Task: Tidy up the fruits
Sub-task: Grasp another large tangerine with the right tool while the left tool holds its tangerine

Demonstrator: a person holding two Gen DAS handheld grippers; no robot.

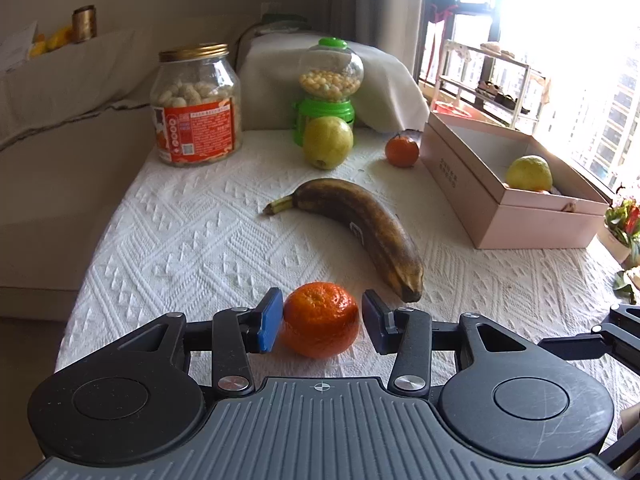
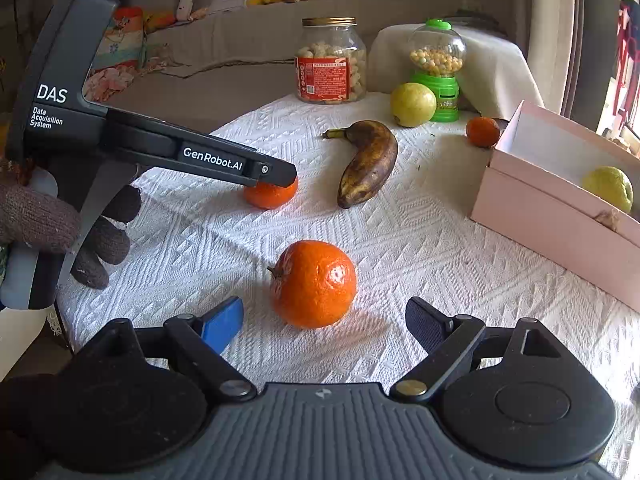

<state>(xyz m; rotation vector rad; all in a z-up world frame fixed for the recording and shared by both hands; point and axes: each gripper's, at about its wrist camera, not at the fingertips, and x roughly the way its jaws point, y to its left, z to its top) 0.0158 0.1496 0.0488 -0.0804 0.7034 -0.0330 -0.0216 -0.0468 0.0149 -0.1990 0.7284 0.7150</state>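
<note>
The tangerine in your left gripper (image 1: 322, 320) sits on the white cloth (image 1: 200, 240), well out from the long side of the pink box (image 1: 520, 220) and nearer to you than the box's near end. Call it the left tangerine (image 1: 320, 320). One blue pad (image 1: 272, 320) lies against its skin and the opposite pad stands right at its other side. Whether the two are pressing on it I cannot tell (the fruit rests on the cloth either way). From the right wrist view, your gloved hand (image 2: 40, 220) holds that gripper's handle, and its black finger covers the top of the fruit.

Your right gripper (image 2: 324, 320) stands wide apart and holds nothing. The near tangerine (image 2: 314, 284) lies just ahead of its fingertips, touching neither, and it too is well clear of the box's long side.

The browned banana (image 1: 360, 232) lies between the left tangerine and the box, touching neither, with its stem pointing away from the box. A third, far tangerine (image 1: 402, 151) rests just beside the box's far corner. Inside the box, against the near wall, is one yellow-green fruit (image 1: 528, 173) (something small shows beside it, too hidden to name). A second yellow-green fruit (image 1: 328, 142) stands beyond the banana, farther from the box than the far tangerine, and looks to be right up against the green candy dispenser (image 1: 330, 84). Farthest from the box, at the cloth's far corner, stands the snack jar (image 1: 196, 108) with its gold lid.
</note>
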